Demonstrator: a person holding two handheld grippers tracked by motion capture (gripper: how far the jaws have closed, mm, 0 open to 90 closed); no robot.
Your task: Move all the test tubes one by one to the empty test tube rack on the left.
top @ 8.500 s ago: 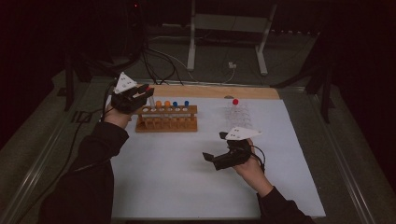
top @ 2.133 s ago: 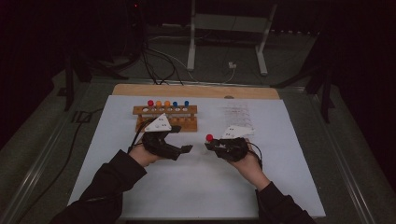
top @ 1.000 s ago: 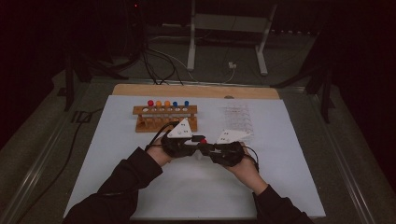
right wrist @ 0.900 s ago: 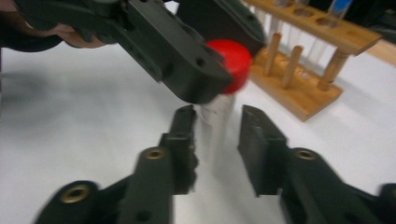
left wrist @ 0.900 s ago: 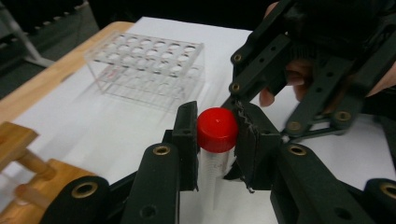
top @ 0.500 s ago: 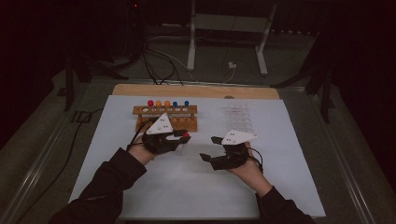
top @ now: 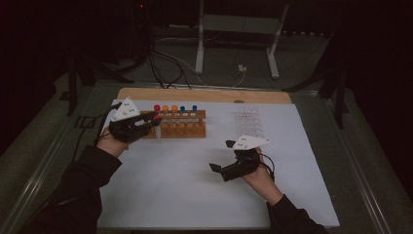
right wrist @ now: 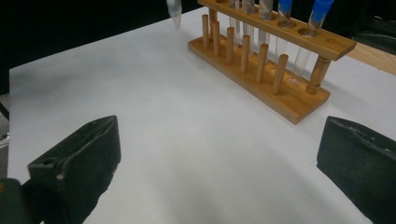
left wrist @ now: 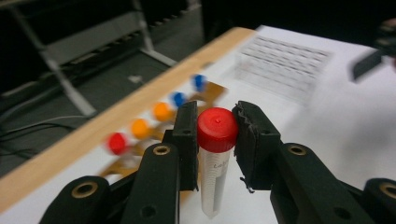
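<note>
the red-capped tube (left wrist: 215, 154) has been handed over and is now clamped just under its cap by the left gripper (top: 146, 122), carried to the wooden rack's (top: 182, 129) left end; the right gripper (top: 220, 170) is left wide open, empty, nearer right.

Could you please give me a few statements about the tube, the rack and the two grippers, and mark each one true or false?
1. The left gripper grips a red-capped tube. True.
2. The right gripper is closed on a blue-capped tube. False: its jaws stand wide apart, holding nothing.
3. The wooden rack already holds tubes with red, orange and blue caps. True.
4. The held tube lies flat on the white sheet. False: it hangs upright between the jaws.
</note>
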